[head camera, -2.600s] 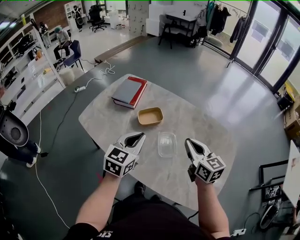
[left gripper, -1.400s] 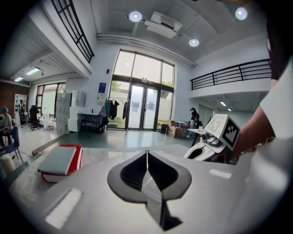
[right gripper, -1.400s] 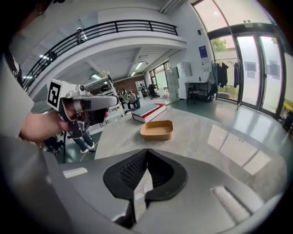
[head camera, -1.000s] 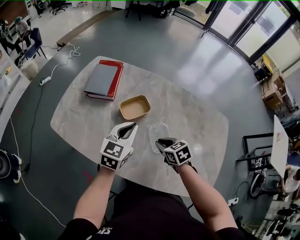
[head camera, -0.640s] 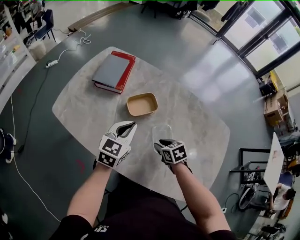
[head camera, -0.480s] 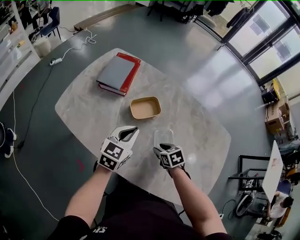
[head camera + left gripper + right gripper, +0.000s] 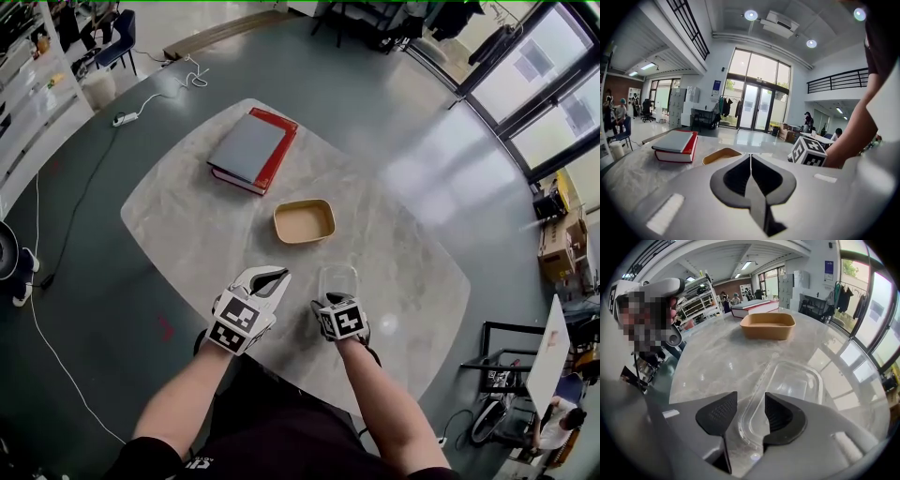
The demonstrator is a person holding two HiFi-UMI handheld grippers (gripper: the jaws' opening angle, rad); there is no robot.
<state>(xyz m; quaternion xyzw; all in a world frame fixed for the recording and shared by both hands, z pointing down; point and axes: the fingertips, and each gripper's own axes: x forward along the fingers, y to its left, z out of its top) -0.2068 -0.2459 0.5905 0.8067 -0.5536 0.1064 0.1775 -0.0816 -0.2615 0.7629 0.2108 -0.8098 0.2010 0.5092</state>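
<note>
Poises right gripper [image 7: 750,404], jaws parted, over near rim of clear, glossy, round-cornered plastic container [image 7: 790,394]; long axis running away, short of matte tan tray [image 7: 768,325]. Holds left gripper [image 7: 750,161] closed, empty.

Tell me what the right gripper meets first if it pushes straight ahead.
Probably the near rim of the clear plastic container, seen in the gap between the open jaws of the right gripper; how high the gripper sits is unclear.
</note>
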